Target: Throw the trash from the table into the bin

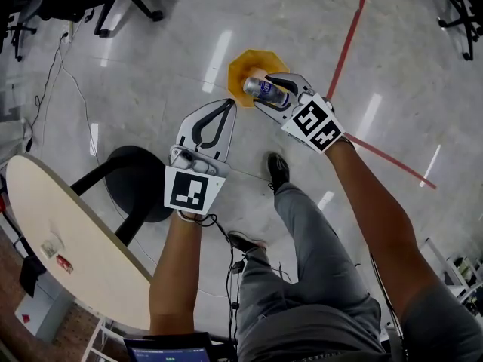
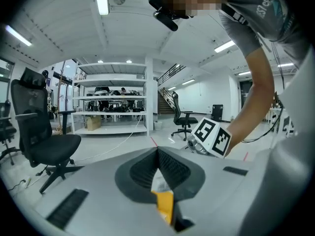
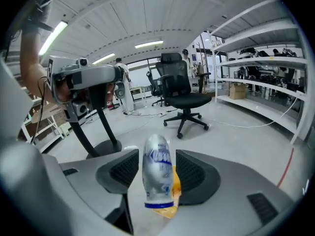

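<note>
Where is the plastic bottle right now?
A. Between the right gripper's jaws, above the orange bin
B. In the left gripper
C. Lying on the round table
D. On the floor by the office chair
A: the head view shows the plastic bottle clamped in the right gripper directly over the orange bin, and the right gripper view shows it between that gripper's pads.
</note>
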Demonstrator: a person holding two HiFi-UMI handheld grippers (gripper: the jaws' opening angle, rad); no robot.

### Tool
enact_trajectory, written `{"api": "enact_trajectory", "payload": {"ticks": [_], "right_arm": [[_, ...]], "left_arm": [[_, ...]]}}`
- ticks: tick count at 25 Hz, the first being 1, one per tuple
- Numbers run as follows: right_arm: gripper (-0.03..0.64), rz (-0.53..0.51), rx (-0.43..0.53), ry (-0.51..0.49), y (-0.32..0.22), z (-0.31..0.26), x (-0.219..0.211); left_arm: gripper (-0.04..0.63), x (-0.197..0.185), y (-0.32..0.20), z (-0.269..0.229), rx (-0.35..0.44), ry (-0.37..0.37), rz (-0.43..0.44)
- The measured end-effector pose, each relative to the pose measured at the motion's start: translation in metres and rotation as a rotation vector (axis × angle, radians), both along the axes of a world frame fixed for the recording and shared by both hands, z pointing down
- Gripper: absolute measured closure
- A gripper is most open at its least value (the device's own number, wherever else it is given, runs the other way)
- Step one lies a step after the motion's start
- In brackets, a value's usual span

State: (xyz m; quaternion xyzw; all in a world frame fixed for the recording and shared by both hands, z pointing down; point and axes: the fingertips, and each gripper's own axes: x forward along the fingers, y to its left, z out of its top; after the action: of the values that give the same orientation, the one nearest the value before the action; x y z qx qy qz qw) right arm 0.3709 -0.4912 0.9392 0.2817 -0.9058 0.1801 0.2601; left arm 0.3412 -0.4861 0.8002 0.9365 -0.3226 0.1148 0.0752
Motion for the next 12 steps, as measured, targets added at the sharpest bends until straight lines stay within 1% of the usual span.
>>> {"api": "enact_trajectory", "payload": {"ticks": [2, 5, 8, 12], "right_arm": [[0.400, 0.003, 0.006, 0.003, -0.003, 0.000, -0.002], [0.400, -0.001, 0.010, 0.003, -0.003, -0.016, -0.003], [0.400, 0.000, 0.023, -0.005, 0.002, -0.043, -0.006], [0.402, 0.001, 0.072, -0.027, 0.007, -0.095, -0.013]], "left_arm": [[0.561, -0.001, 0.001, -0.002, 0.001, 0.001, -0.002], [0.561, -0.003, 0.003, -0.015, 0.005, 0.002, -0.002], [0.561, -0.007, 0.006, -0.037, 0.015, 0.015, -0.011], [0.561, -0.015, 0.010, -0.076, 0.049, 0.037, -0.031]]}}
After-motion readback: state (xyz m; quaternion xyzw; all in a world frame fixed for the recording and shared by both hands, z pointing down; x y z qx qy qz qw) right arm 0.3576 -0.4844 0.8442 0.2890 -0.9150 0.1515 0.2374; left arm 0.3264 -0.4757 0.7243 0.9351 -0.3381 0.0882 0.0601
